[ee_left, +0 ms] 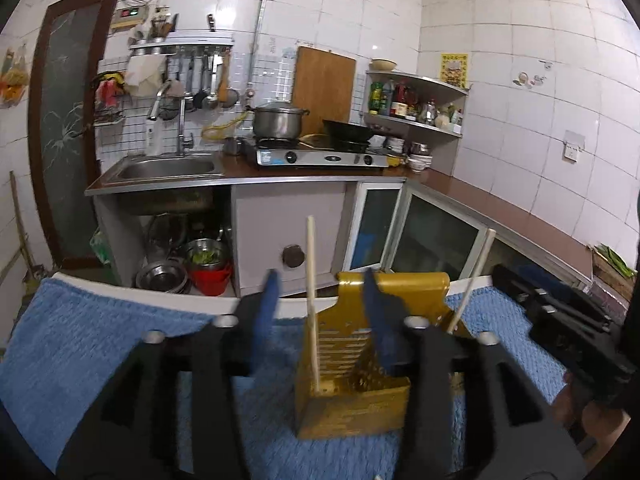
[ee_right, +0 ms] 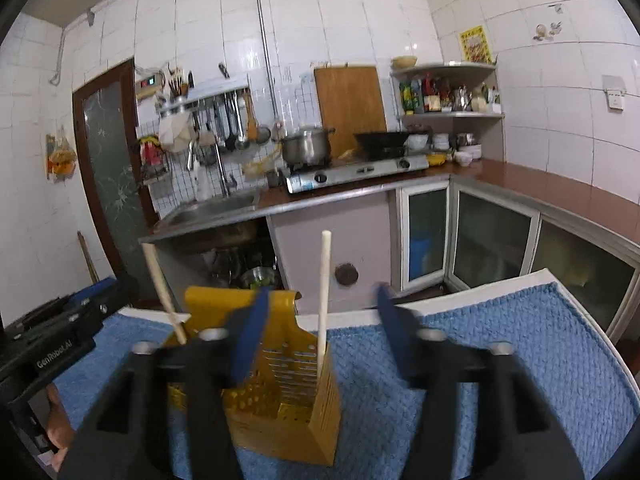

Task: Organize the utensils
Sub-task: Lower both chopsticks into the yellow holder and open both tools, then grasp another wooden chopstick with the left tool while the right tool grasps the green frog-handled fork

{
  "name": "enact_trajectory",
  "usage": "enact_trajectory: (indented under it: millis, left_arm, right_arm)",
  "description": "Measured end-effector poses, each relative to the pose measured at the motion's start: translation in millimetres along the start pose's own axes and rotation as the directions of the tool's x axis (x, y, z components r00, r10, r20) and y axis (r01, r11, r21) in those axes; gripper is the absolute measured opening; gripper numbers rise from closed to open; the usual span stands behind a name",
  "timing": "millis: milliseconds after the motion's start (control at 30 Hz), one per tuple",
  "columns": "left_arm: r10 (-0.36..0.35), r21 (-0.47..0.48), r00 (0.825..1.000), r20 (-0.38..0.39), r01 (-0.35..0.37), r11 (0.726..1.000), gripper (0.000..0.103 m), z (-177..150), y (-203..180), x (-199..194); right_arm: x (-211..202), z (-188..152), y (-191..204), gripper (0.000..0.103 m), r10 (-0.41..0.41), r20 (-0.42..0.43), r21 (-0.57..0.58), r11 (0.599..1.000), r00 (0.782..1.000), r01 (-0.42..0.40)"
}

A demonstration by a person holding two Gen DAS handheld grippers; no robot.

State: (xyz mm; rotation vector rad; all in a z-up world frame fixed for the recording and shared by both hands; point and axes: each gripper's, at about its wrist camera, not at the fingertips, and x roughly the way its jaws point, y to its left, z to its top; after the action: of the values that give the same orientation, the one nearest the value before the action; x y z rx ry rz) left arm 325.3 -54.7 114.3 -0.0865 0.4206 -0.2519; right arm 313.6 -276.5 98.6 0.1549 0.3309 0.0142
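Both pale wooden chopsticks (ee_left: pixel 312 300) lean inside the perforated yellow plastic holder (ee_left: pixel 352 392), so the left claw (ee_left: pixel 320 300) and right claw (ee_right: pixel 320 312) hover open, empty.

Left tongs (ee_left: pixel 322 292), right tongs (ee_right: pixel 322 306): black bodies, blue finger pads, silver screws; "GenRobot.AI" lettering lower left; bare skin.

My left gripper (ee_left: pixel 322 280) and right gripper (ee_right: pixel 320 300) are black with blue fingertips. The holder (ee_left: pixel 356 396) is mustard yellow, perforated with dots and slots; the chopsticks (ee_left: pixel 312 300) are pale cream. The towel (ee_left: pixel 100 340) is sky blue, waffle-textured.
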Motion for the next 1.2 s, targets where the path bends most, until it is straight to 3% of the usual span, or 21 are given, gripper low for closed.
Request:
enact_trajectory:
  millis: [100, 167, 233, 367, 667, 1033, 1200]
  left_arm:
    - [0.006, -0.025, 1.000, -0.019, -0.006, 1.000, 0.060, -1, 9, -18]
    - [0.011, -0.041, 0.999, -0.036, -0.012, 0.999, 0.078, -3, 15, -29]
    - [0.036, -0.045, 0.999, -0.041, -0.038, 0.998, 0.086, -9, 22, -44]
    - [0.058, -0.042, 0.994, -0.088, -0.061, 0.997, 0.094, -26, 30, -62]
    - [0.097, -0.048, 0.982, -0.162, -0.106, 0.993, 0.098, -75, 48, -89]
    - [0.103, -0.075, 0.965, -0.241, -0.124, 0.989, 0.098, -122, 42, -100]
    - [0.128, -0.064, 0.937, -0.325, -0.156, 0.986, 0.098, -147, 42, -81]
  right_arm:
    - [-18, -3, -3, 0.059, -0.019, -0.015, -0.012, 1.000, 1.000, 0.018]
    - [-27, -4, -6, 0.059, -0.033, -0.035, -0.009, 0.999, 0.999, 0.033]
    - [-39, -11, -11, 0.059, -0.053, -0.062, -0.010, 0.999, 0.997, 0.052]
    - [-57, -26, -16, 0.059, -0.071, -0.113, -0.013, 0.997, 0.991, 0.070]
    - [-87, -70, -15, 0.059, -0.092, -0.152, -0.033, 0.996, 0.984, 0.088]
    - [-102, -116, -2, 0.059, -0.100, -0.171, -0.067, 0.994, 0.980, 0.090]
    - [-88, -141, 1, 0.059, -0.105, -0.239, -0.086, 0.992, 0.965, 0.087]
